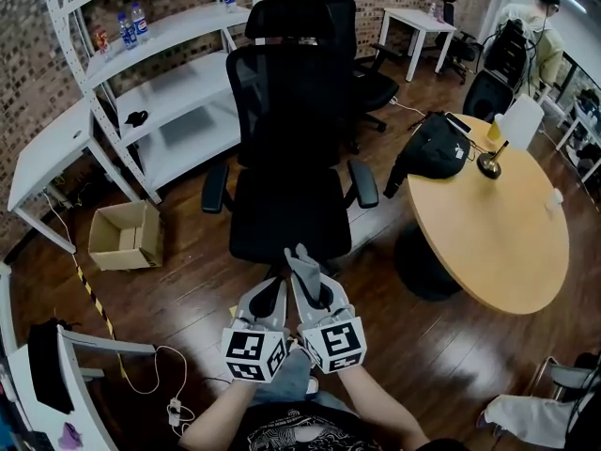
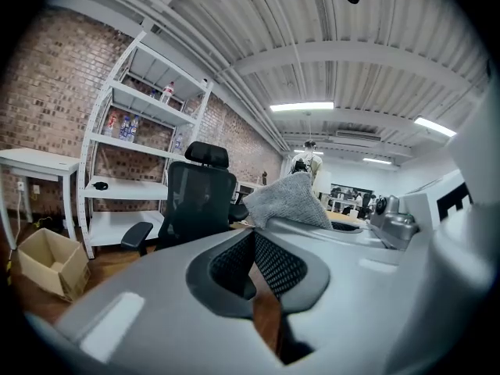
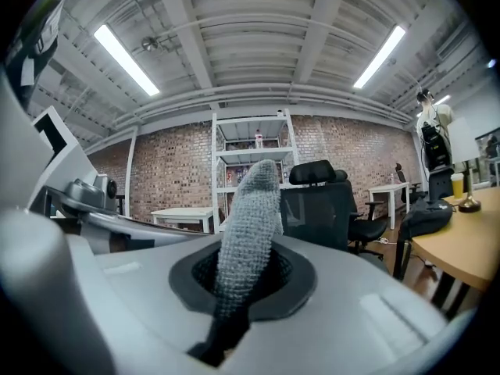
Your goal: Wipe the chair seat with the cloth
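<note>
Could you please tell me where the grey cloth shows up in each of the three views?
Head view: cloth at bottom centre, sticking out of the right gripper.
Left gripper view: cloth at centre, just right of the black chair.
Right gripper view: cloth at centre, clamped upright in the tongs.
Shared landmark: the black chair.

Head view looks steeply down from above the person onto the floor (image 1: 413, 346) and black office chair (image 1: 289, 209), while both gripper views ride low, facing level toward that same chair and the white shelving (image 2: 125, 141).
</note>
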`<state>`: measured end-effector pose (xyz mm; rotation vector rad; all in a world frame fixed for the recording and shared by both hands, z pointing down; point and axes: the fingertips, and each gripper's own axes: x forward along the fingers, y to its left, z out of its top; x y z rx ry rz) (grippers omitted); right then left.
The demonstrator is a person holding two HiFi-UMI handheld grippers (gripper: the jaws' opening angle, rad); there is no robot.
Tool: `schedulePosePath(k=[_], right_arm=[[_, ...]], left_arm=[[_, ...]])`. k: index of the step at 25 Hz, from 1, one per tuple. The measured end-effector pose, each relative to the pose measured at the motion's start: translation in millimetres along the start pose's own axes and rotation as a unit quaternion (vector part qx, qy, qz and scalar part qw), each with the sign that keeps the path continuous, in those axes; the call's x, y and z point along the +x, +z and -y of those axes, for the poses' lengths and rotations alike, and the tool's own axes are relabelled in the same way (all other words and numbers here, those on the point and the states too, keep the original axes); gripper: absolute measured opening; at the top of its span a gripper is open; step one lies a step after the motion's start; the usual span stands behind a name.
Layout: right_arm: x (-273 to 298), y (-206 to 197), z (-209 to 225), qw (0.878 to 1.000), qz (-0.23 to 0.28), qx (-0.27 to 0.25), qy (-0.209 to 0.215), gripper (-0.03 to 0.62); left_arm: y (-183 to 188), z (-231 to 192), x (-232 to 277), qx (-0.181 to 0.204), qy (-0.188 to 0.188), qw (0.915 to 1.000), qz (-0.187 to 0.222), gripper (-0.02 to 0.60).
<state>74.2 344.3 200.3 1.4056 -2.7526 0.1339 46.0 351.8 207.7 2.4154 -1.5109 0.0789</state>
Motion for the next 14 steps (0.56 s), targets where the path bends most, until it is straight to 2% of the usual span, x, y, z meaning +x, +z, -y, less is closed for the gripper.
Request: schedulePosePath(k=[6, 14], right_arm=[[-31, 17, -12, 1.000, 0.010, -0.009, -0.005, 0.012], [-69, 16, -11, 1.000, 0.021, 0.006, -0.014, 0.012]], left_arm=[[0, 18, -24, 0.015, -0.015, 0.9998, -0.005, 0.006], [0, 51, -40, 0.030, -0.032, 0.9990, 0.006, 0.006]])
